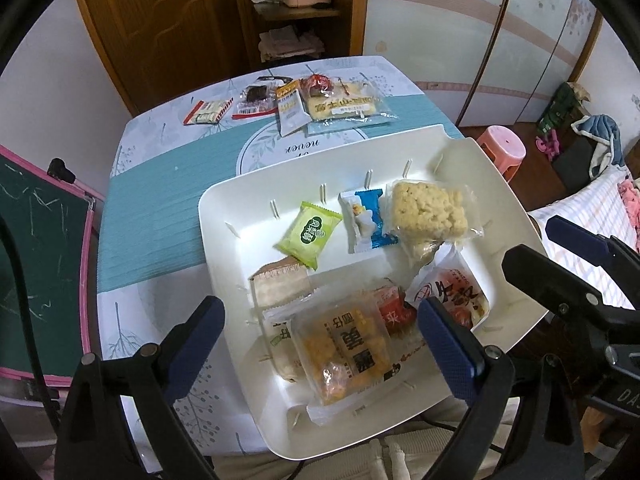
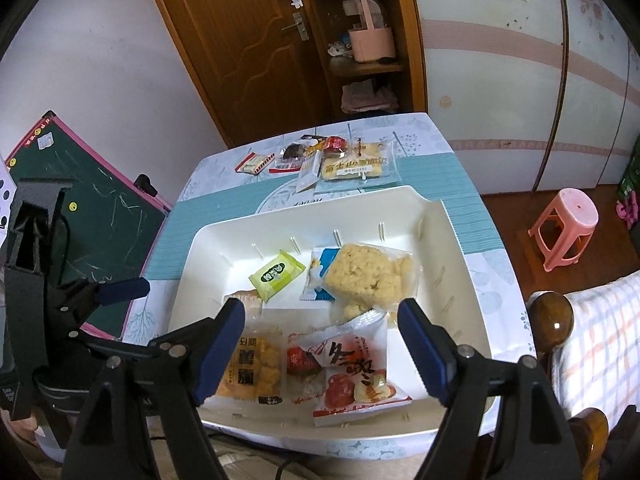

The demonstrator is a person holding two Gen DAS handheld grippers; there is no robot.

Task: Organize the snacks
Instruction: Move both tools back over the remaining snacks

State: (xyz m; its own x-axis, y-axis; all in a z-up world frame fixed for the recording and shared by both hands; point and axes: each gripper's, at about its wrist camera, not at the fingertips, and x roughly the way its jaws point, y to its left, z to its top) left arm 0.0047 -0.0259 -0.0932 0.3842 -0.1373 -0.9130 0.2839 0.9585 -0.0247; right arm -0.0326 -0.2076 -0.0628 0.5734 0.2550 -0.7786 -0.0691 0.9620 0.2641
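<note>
A white tray (image 1: 224,216) (image 2: 452,264) sits on the near half of the table and holds several snack packs: a green packet (image 1: 308,234) (image 2: 277,274), a blue-white packet (image 1: 366,220), a clear pack with a yellow puffed cake (image 1: 430,212) (image 2: 370,276), an orange pack (image 1: 346,354) (image 2: 256,364) and a red-white pack (image 1: 460,292) (image 2: 354,376). Several more snacks (image 1: 296,104) (image 2: 332,160) lie on the table's far side. My left gripper (image 1: 320,340) is open and empty above the tray's near part. My right gripper (image 2: 320,344) is open and empty above the tray's near part.
The table (image 1: 160,200) has a teal patterned cloth. A green chalkboard (image 1: 36,248) (image 2: 100,208) leans at its left. A pink stool (image 1: 502,148) (image 2: 564,224) stands on the floor at right, beside a bed (image 2: 600,340). A wooden door and shelf stand behind.
</note>
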